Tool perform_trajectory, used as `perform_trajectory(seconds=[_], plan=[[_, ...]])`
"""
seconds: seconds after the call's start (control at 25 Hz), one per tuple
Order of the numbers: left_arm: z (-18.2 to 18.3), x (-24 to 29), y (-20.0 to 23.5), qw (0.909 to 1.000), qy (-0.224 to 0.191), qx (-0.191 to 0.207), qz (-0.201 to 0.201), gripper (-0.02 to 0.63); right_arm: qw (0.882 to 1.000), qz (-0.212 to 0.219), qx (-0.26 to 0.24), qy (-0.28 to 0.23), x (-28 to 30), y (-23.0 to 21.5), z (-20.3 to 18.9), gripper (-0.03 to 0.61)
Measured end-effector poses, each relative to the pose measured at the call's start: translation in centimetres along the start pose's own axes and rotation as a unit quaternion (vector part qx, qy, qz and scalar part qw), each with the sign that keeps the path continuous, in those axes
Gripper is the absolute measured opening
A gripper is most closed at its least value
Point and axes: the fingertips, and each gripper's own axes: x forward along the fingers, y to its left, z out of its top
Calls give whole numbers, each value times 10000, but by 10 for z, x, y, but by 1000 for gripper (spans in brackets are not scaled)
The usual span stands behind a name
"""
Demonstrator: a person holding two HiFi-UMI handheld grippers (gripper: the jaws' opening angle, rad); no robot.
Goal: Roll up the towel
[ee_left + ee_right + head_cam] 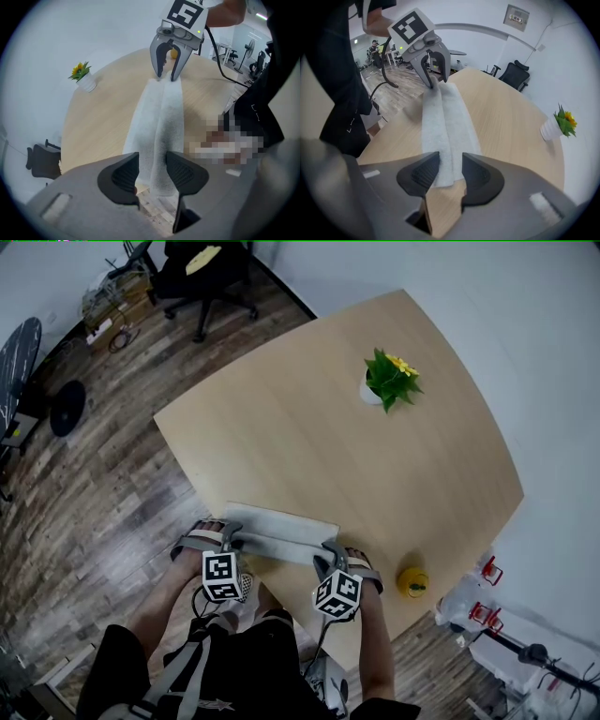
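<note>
A pale grey towel (281, 531) lies as a long band along the near edge of the wooden table (328, 427), with its near side turned over into a low fold. My left gripper (228, 542) stands at the towel's left end and my right gripper (328, 554) at its right end, both pointing steeply down. In the left gripper view the jaws (152, 171) stand apart around the folded edge of the towel (157, 117), not pressing it. In the right gripper view the jaws (450, 171) are likewise open over the towel's end (443, 122).
A small potted plant (386, 381) with a yellow flower stands at the far side of the table. A yellow round object (412, 582) sits near the table's right front corner. A black office chair (202, 277) stands on the wooden floor beyond the table.
</note>
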Motion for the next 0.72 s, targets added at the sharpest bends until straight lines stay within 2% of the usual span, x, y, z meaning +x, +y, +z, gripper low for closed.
perform_trajectory(seconds=[0.32, 0.72], plan=[[2, -26, 6, 9988, -118, -102, 457, 196, 9997, -243, -49, -58, -17, 9, 4, 156], [1, -28, -26, 9993, -161, -142, 297, 196, 9998, -182, -58, -46, -18, 31, 2, 156]])
